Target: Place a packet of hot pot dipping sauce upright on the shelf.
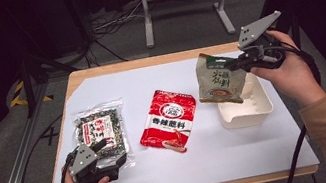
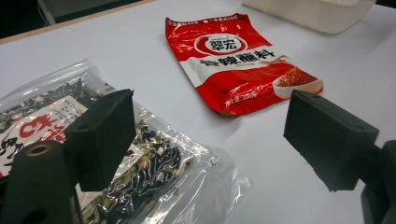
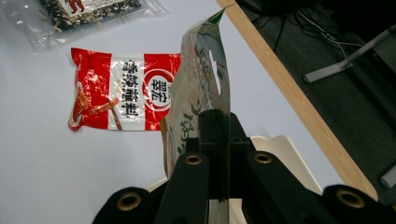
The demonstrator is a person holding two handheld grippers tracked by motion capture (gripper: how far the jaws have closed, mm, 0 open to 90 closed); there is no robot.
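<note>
right gripper [image 1: 239, 64] pinching beige pouch [image 1: 219, 79] above tray [image 1: 261, 107] | left gripper [image 1: 111, 154] spread beside clear bag [image 1: 98, 125]

I log one wooden tabletop [image 1: 78, 77] under a white sheet [image 1: 243, 153]. Lying on the sheet: a clear packet of dark dried food [image 1: 100, 128] at left, a red seasoning packet [image 1: 168, 120] in the middle, a white tray [image 1: 251, 111] at right.
</note>
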